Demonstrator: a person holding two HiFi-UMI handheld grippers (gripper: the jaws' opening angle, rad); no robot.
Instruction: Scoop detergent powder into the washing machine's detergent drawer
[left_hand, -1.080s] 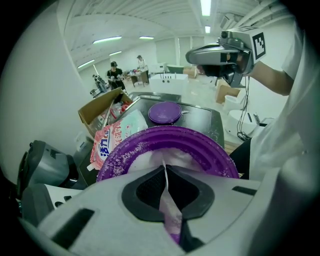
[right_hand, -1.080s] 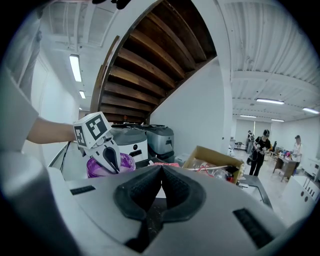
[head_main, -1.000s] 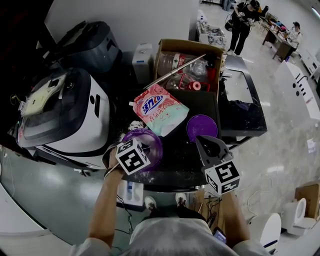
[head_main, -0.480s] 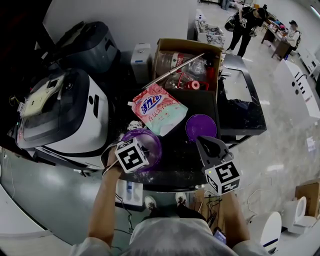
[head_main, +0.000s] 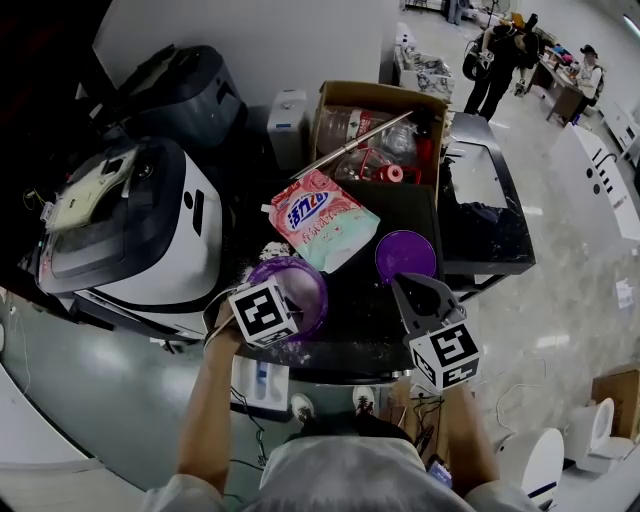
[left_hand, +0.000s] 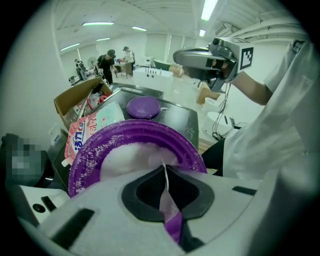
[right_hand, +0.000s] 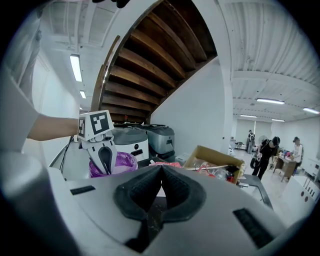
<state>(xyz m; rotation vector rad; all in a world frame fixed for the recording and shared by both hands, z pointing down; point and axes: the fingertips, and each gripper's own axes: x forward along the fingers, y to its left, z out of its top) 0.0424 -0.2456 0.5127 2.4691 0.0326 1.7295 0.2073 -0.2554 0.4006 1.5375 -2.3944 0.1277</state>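
Closest to us, our left gripper (left_hand: 166, 186) is pinched tight on the rim of a purple bowl (left_hand: 131, 138) with white powder (left_hand: 125, 157) inside. The bowl is over the near left part of the black table (head_main: 365, 325), just beside the white washing machine (head_main: 150, 230). Our right gripper (right_hand: 161, 175) is closed with nothing in it. Farther back lie a pink detergent bag (head_main: 320, 220) and a purple lid (head_main: 405, 255), then a cardboard box (head_main: 380, 97).

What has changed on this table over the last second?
Nothing visibly moved there. The left gripper stays shut on the rim of the purple bowl, the right gripper stays shut and empty, and the detergent bag and purple lid lie where they were.
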